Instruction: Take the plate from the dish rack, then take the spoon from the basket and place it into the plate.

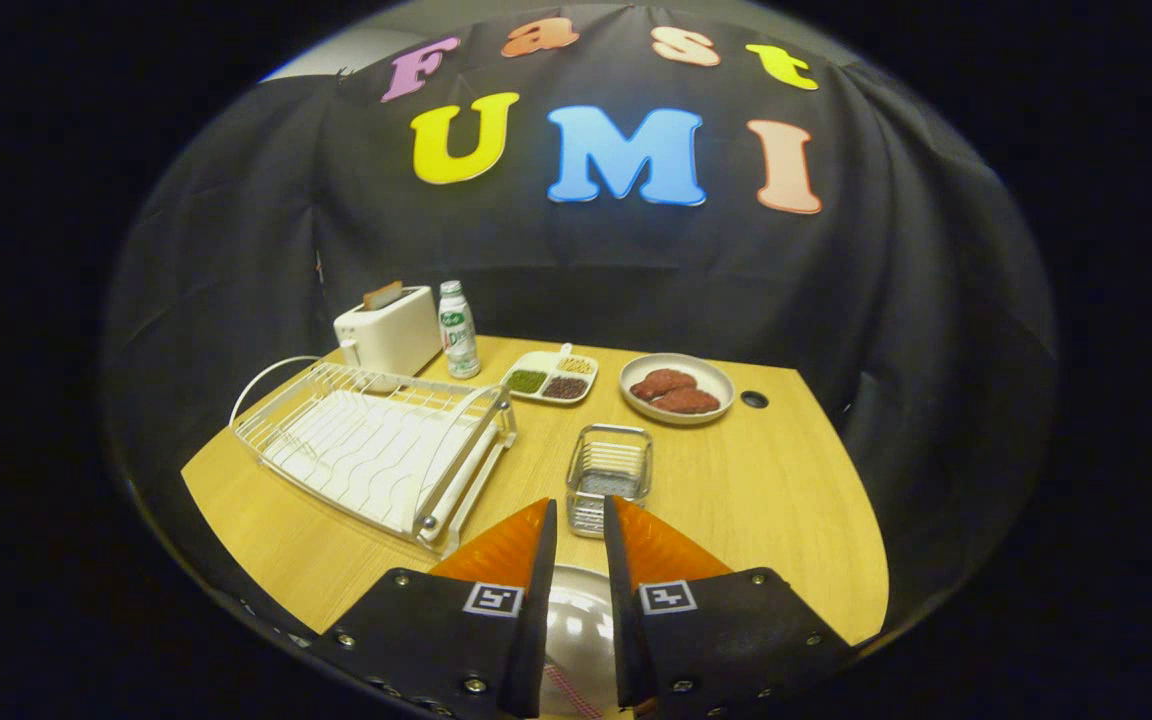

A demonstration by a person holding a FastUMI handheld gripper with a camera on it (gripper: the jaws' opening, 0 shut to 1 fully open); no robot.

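Wooden tabletop (736, 500) runs back to the black cloth wall, and I see bare room on its right half, out to the curved edge. My gripper (580, 520) hangs over the near edge, fingers drawn close with a narrow gap and nothing visibly pinched. Beneath them sits the plate (576, 620), partly hidden, with something checked at its near rim. Just ahead of the tips stands the wire basket (609, 470); I cannot make out a spoon. Left, the dish rack (376, 450) lies empty, near the edge. Beyond: toaster (391, 330), bottle (457, 330), divided tray (550, 377), bowl of meat (677, 388).
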